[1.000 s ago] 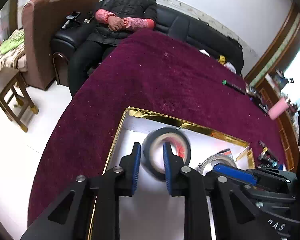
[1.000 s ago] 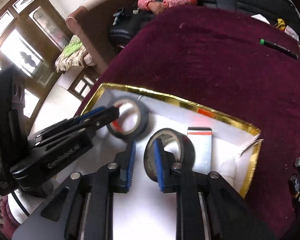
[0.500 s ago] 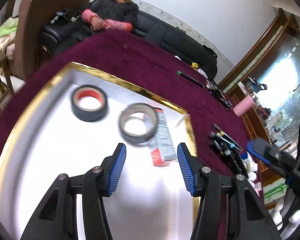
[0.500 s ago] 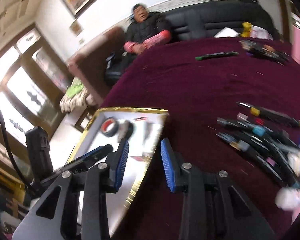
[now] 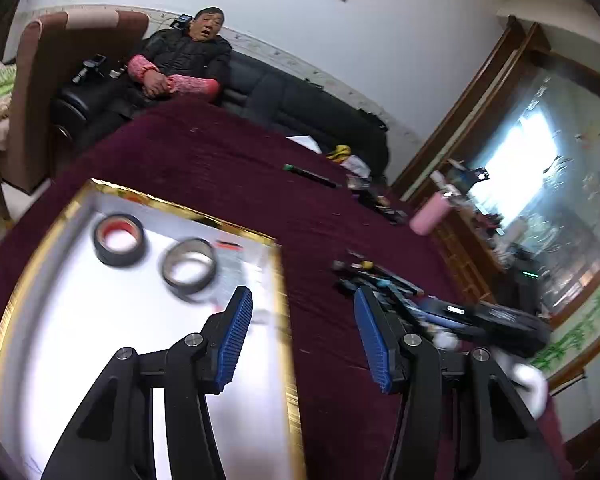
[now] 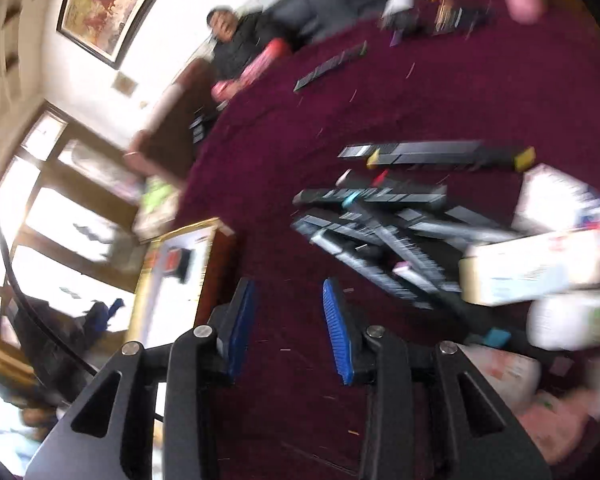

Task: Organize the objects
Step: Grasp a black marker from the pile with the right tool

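A living room, with a dark red cloth (image 5: 228, 184) spread over a big table and a person (image 5: 180, 68) seated on a sofa at its far side. On the cloth sits a gold-edged tray (image 5: 284, 320), white inside. Two rolls of tape lie flat in it: the black roll (image 5: 118, 240) toward its far left, the grey roll (image 5: 188, 266) just beside it, not touching, with a small packet next to that.

The left gripper (image 5: 303, 334) hangs empty above the tray's right edge, jaws apart and recently widened, nothing between them. The right gripper (image 6: 287, 330) is empty too, its jaws parted less widely, over bare cloth between the tray and a heap of pens (image 6: 380, 220) that lies well to the tray's right, with white boxes (image 6: 532, 272) beyond; this view is badly blurred.

My reading: both rolls are stowed, and the hands are between items, heading for the pens. The next move calls for singling out one pen from the crossed pile, lining the jaws across its barrel and closing firmly, since a thin round barrel may roll or drag its neighbours
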Demonstrator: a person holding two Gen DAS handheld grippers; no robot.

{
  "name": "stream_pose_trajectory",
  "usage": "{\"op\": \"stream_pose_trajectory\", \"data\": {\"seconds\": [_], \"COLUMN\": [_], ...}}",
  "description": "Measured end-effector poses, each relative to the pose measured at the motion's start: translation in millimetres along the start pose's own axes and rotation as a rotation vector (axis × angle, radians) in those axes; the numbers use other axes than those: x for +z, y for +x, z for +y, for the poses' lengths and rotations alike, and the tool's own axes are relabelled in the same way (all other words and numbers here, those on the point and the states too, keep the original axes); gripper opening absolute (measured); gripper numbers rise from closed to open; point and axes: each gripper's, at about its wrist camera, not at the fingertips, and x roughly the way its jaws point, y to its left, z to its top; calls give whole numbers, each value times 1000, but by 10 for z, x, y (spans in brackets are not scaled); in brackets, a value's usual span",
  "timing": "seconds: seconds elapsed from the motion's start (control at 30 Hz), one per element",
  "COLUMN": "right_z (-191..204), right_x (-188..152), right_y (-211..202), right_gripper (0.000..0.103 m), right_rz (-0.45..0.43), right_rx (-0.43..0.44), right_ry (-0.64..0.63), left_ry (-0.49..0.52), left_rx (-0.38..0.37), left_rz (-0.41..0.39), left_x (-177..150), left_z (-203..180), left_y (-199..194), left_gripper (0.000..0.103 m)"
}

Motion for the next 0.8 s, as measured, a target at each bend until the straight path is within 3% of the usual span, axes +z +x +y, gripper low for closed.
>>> {"op": "stream_pose_trajectory", "data": {"seconds": [0.03,0.13,0.2,0.37,0.53,0.67,0.8], "right_z": [-52,-108,-136,-191,-22,182,109], "right_x": [63,176,194,-28,-398,-537,-661], "right_y": [112,293,347,402,490,160,-141], "right_gripper": [33,33,35,36,36,36,40], "right_rz": [25,29,38,113,256,169,51], "right_rx": [-1,-147,-180,-135,4,-89,-236], "right_ry": [16,-23,-26,-13,-53,-154,-95], "left_ry": [-1,23,44,50,39,43,50], "left_rx": [-8,-9,2,3,-14,-13,-26], "left_rz": [3,34,46,58,72,81,89], "left_x": [-30,-150,-181,-214,-303,-329,-369], "left_z": [-40,-138,-176,-212,-178,-201,-254], "left_y": [-8,8,21,67,56,35,68], "left_gripper": [47,47,47,47,47,47,47]}}
